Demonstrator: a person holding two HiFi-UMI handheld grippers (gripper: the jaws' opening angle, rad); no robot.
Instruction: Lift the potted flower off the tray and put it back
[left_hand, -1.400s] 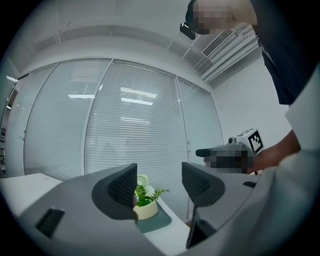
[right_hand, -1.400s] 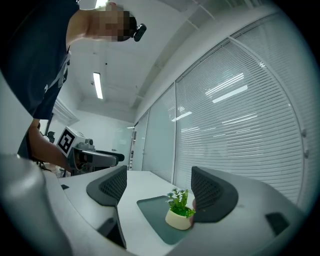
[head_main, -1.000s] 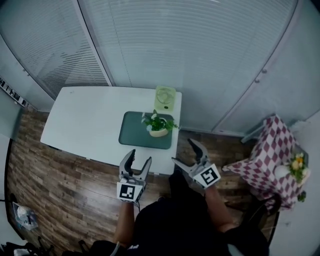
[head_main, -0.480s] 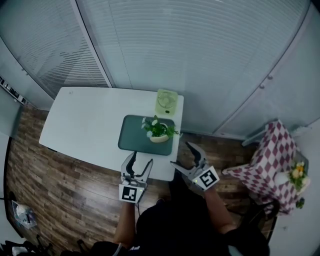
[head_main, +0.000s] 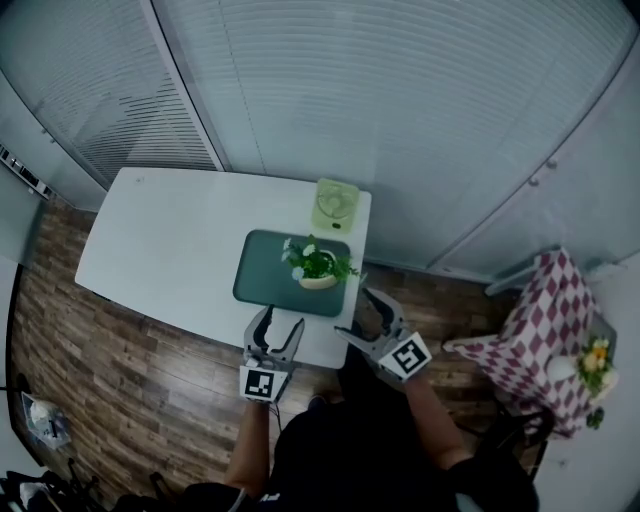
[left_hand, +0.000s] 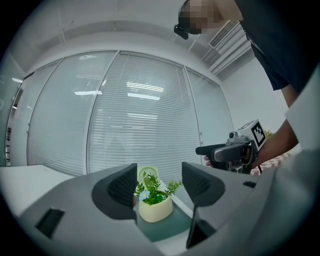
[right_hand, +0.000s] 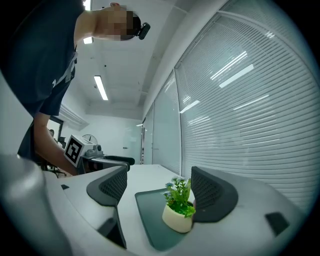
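- The potted flower (head_main: 318, 268) stood upright on the dark green tray (head_main: 262, 287), in the tray's right half, toward its far edge.
- The tray lay flat near the right end of the white tabletop (head_main: 165, 245).
- A pale green fan (head_main: 335, 203) stood at the tabletop's far right corner, just behind the tray.
- The left gripper (head_main: 280, 322) hovered at the tabletop's near edge, jaws spread and empty.
- The right gripper (head_main: 360, 314) hung off the near right corner, jaws likewise released, short of the pot.
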